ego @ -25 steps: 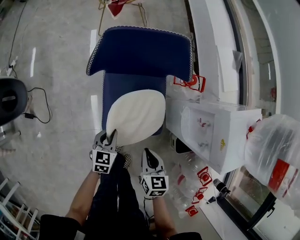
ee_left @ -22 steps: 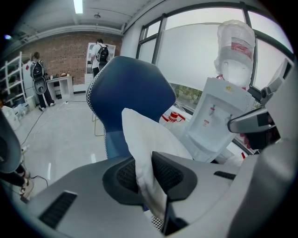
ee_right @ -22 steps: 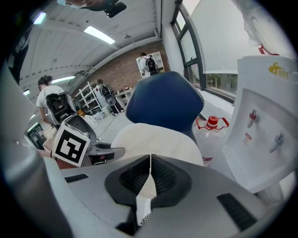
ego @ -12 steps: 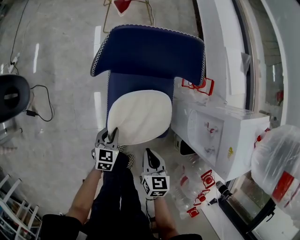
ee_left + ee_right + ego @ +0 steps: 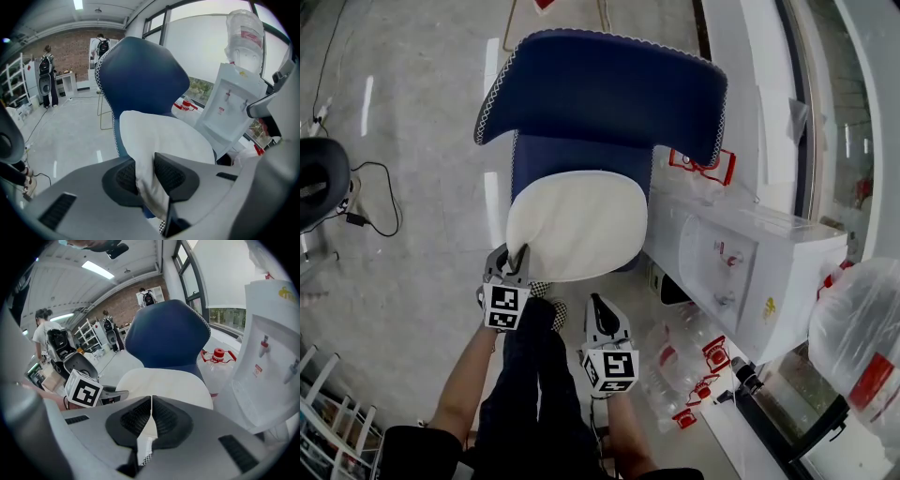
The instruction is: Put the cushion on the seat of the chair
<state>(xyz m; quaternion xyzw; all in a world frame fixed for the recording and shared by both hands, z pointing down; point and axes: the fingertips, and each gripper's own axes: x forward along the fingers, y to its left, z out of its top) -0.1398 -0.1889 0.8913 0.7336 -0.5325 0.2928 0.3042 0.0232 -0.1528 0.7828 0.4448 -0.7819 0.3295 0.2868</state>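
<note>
A blue high-backed chair (image 5: pixel 600 94) stands ahead of me, with the white cushion (image 5: pixel 577 225) lying on its seat. My left gripper (image 5: pixel 517 253) is at the cushion's near left corner. In the left gripper view the cushion (image 5: pixel 164 140) has its edge pinched between the left gripper's (image 5: pixel 146 176) pads, which still touch the fabric; the jaws have just been opening. My right gripper (image 5: pixel 598 307) hangs in front of the seat, above the person's leg, shut and holding nothing. The right gripper (image 5: pixel 151 416) faces the cushion (image 5: pixel 164 383) and chair (image 5: pixel 168 341) without touching them.
A white water dispenser (image 5: pixel 741 272) stands close to the chair's right side, with several clear water bottles (image 5: pixel 675 375) on the floor before it and a large bottle (image 5: pixel 862 328) at far right. A black cable (image 5: pixel 375 211) lies on the floor left. The person's legs (image 5: pixel 534 375) are below the grippers.
The left gripper has sunk with the cushion's corner, and the cushion now lies flatter on the seat. The right gripper has dropped only a little.
</note>
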